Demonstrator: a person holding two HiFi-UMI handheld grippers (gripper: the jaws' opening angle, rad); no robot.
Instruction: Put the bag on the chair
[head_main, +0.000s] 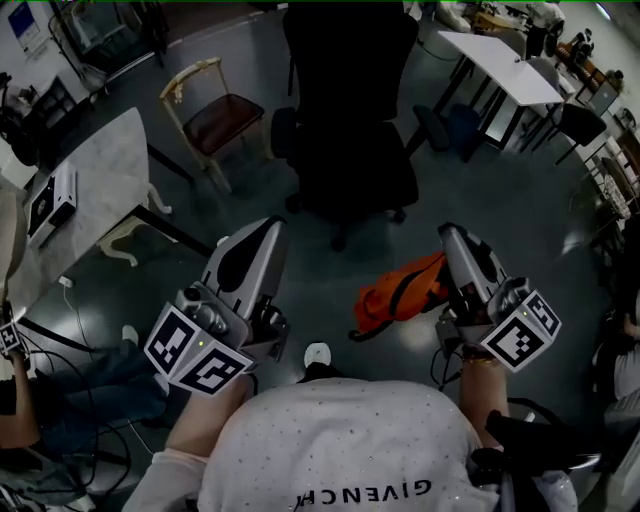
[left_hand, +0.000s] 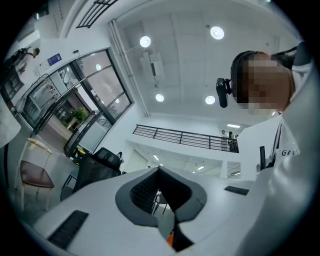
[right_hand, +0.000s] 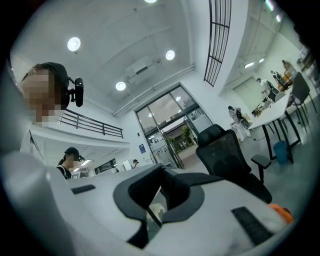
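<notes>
An orange bag (head_main: 400, 290) with black straps hangs above the floor, just left of my right gripper (head_main: 452, 236). That gripper is shut, and in the right gripper view (right_hand: 162, 170) a thin dark strap runs between its jaws. An orange corner of the bag (right_hand: 281, 213) shows past its body. My left gripper (head_main: 268, 228) is held level with it on the left, shut, nothing in it; a sliver of orange (left_hand: 171, 241) shows under its jaws (left_hand: 159, 170). The black office chair (head_main: 350, 150) stands straight ahead, seat empty, and is also seen from both grippers (left_hand: 97, 167) (right_hand: 230, 155).
A wooden chair with a red seat (head_main: 215, 115) stands at far left, beside a white marble-top table (head_main: 90, 190). White desks (head_main: 500, 65) and more chairs fill the back right. A seated person's legs (head_main: 70, 390) are at lower left. Cables lie on the floor there.
</notes>
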